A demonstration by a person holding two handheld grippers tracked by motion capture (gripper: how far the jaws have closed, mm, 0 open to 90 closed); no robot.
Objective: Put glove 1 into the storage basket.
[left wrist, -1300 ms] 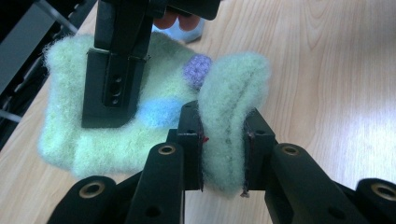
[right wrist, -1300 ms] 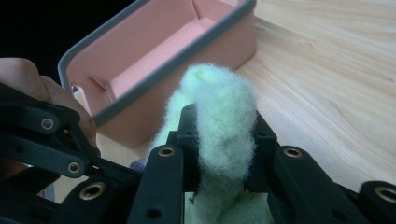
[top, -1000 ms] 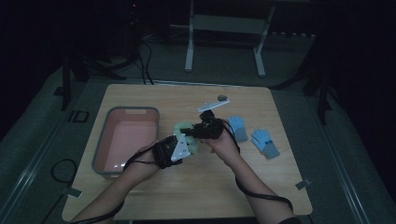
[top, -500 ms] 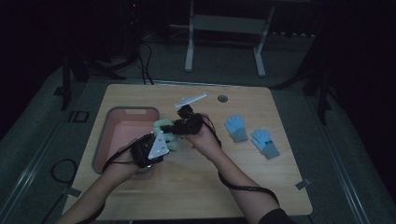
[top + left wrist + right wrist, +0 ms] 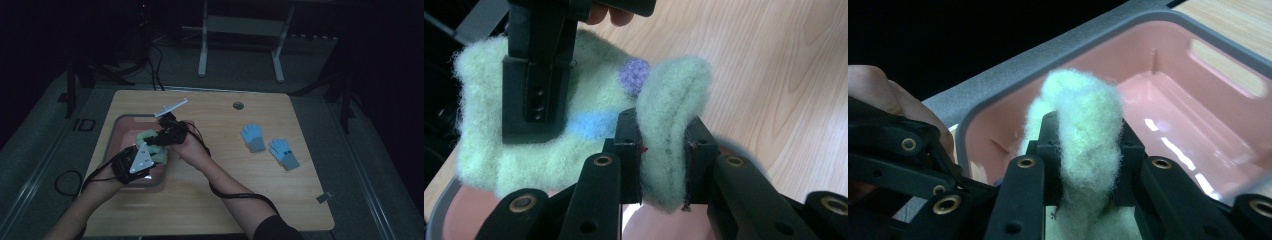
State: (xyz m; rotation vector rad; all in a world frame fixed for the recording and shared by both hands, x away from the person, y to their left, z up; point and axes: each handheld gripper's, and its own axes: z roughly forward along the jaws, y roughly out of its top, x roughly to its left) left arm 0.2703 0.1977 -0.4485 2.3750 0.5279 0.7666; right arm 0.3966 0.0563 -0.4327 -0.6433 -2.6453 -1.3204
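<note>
**Fuzzy green glove held by both grippers over the pink bin**

The left gripper (image 5: 663,165) is seen closed on a fold of a fuzzy pale-green knitted glove (image 5: 549,145) with blue and purple spots; the fabric is pinched between its jaws. The right gripper (image 5: 1087,160) is likewise clamped on another bunched part of the same glove, and its black jaws are seen pressed over the fabric in the left gripper view. The glove is thus carried between the two grippers, just above the near end of a pink plastic bin with a grey rim (image 5: 116,131). Such a two-point hold is judged to keep the limp fabric spread and steady for lowering into the bin. Farther right on the wooden tabletop (image 5: 225,200), a pair of blue knitted gloves (image 5: 270,146) lies well apart.
</note>
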